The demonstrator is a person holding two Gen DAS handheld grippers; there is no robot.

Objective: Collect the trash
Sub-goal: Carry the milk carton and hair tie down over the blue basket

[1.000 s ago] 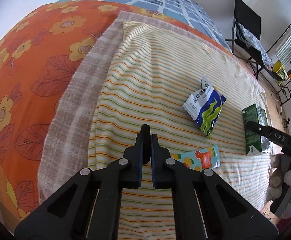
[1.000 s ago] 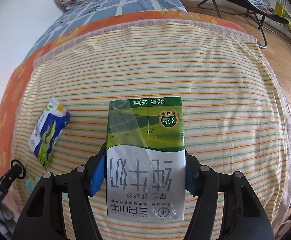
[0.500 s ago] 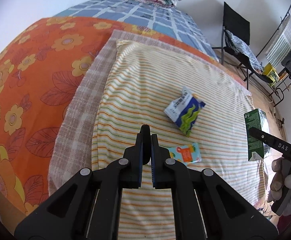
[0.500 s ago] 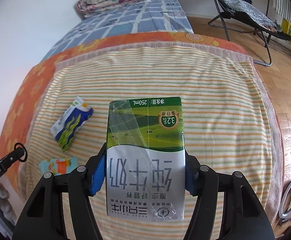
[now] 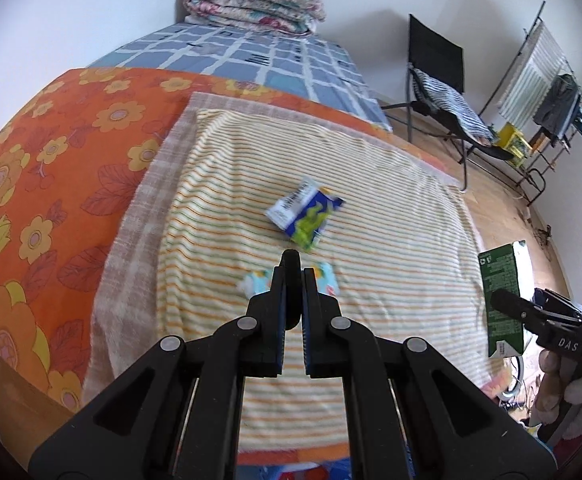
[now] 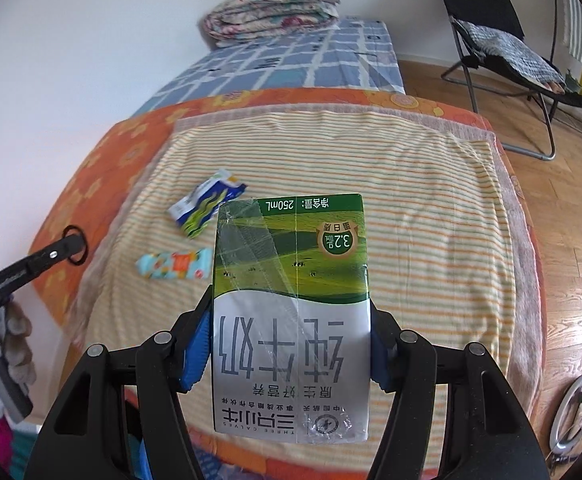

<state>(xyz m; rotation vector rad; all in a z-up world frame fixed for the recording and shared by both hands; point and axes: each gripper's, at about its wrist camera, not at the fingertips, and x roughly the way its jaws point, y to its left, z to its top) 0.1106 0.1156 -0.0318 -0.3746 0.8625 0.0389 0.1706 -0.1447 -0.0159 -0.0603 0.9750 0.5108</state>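
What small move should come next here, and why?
Probably carry the milk carton off to a bin, none in view: the right gripper is shut on it above the striped blanket, while the blue snack bag and small wrapper wait.

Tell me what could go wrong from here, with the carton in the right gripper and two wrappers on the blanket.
1. The right gripper clamps only the milk carton's lower half; a thin carton could crush or slip.
2. The blue wrapper and small wrapper lie flat on the soft striped blanket; the pads may pinch cloth too.
3. The left gripper is shut and must open first.
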